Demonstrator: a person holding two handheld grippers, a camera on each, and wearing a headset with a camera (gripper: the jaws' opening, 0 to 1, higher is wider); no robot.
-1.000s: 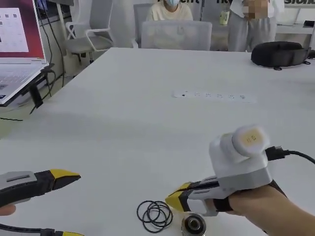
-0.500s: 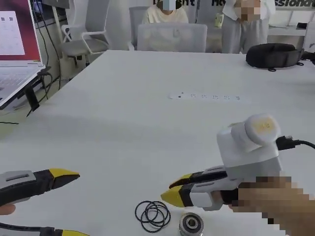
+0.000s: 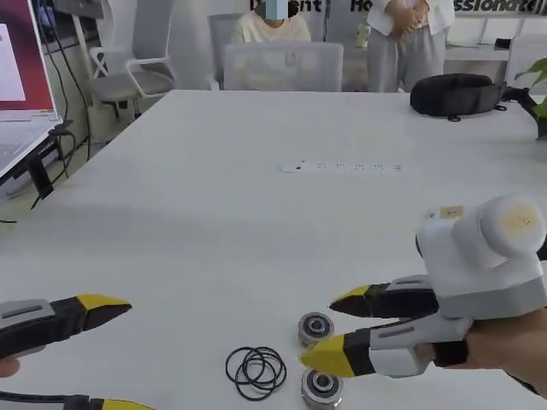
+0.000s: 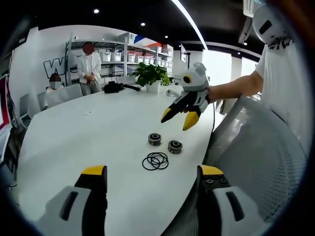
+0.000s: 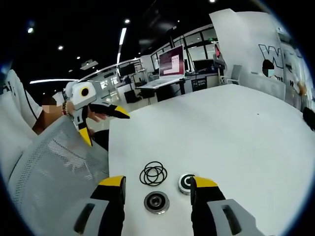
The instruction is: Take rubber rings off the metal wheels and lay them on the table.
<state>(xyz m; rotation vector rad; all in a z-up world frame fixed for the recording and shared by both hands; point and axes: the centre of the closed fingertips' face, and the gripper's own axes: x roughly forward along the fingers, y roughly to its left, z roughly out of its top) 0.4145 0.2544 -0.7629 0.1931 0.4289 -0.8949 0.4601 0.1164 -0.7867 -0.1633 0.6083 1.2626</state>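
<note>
A white bench [image 3: 214, 213] stretches away from the viewer. Near its front edge lies a small loose pile of thin black rubber rings [image 3: 255, 372], overlapping one another flat on the surface. Just to the right of the pile are two metal wheels lying on their sides: the near wheel [image 3: 322, 387] close to the bench edge, and the far wheel [image 3: 315, 328] a little beyond it. The wheels are near each other but apart, and neither touches the rings. Whether any ring sits on either wheel is too small to tell.

The right claw [image 4: 176, 123], black with yellow tips and held in a hand, hangs in the air above the wheels. Its jaws are spread well apart and hold nothing. In the right gripper view, the near wheel appears between the two jaw tips and the far wheel just beside the right-hand tip. The left gripper view shows the claw raised clear of both.

The left claw [image 3: 128, 354] hovers off the front left of the bench, well apart from the rings. Its jaws are spread wide and it holds nothing.

Farther along the bench lie a white power strip [image 3: 342, 166] and a black bag [image 3: 453, 94]. A laptop [image 3: 13, 85] stands at the left.
</note>
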